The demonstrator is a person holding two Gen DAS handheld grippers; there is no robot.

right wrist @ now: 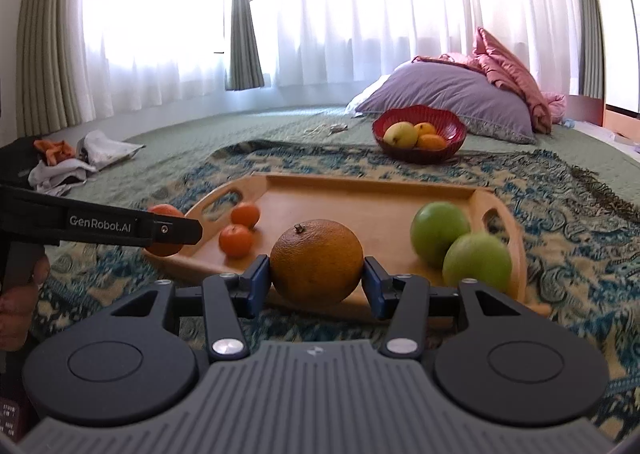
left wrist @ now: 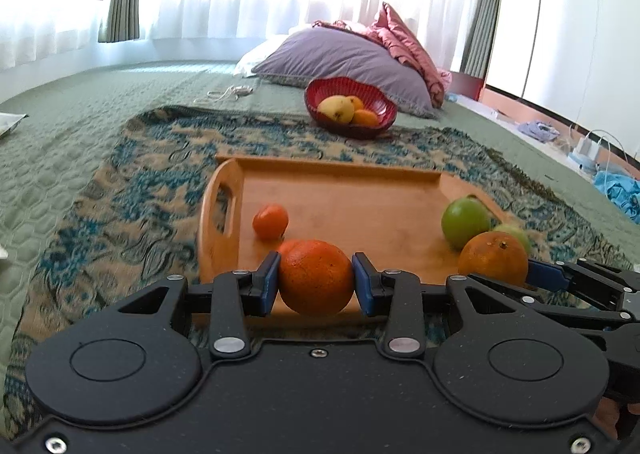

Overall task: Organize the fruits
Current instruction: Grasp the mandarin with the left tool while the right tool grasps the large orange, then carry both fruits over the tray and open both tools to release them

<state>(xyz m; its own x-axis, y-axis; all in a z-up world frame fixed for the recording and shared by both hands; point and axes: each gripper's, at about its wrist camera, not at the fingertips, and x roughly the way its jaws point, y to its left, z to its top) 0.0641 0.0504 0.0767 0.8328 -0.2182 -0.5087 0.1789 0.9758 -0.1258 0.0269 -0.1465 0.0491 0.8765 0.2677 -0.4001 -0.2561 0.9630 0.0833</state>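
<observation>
My left gripper (left wrist: pixel 315 281) is shut on a deep orange orange (left wrist: pixel 315 276) at the near edge of the wooden tray (left wrist: pixel 344 190). My right gripper (right wrist: pixel 316 274) is shut on a paler orange (right wrist: pixel 317 260) with a stem mark, also at the tray's near edge; it shows in the left wrist view (left wrist: pixel 493 257). On the tray lie two small tangerines (right wrist: pixel 236 240), (right wrist: pixel 245 214) at the left and two green apples (right wrist: pixel 439 232), (right wrist: pixel 477 264) at the right. A red bowl (right wrist: pixel 452 130) beyond the tray holds a yellow fruit (right wrist: pixel 400 134) and two oranges (right wrist: pixel 430 141).
The tray sits on a blue and beige patterned blanket (right wrist: pixel 560 222) over a green bedspread (left wrist: pixel 80 106). A purple pillow (right wrist: pixel 460 102) and pink cloth (right wrist: pixel 512 70) lie behind the bowl. Crumpled clothes (right wrist: pixel 80 158) lie at the far left. Cables and chargers (left wrist: pixel 592 150) sit at the right.
</observation>
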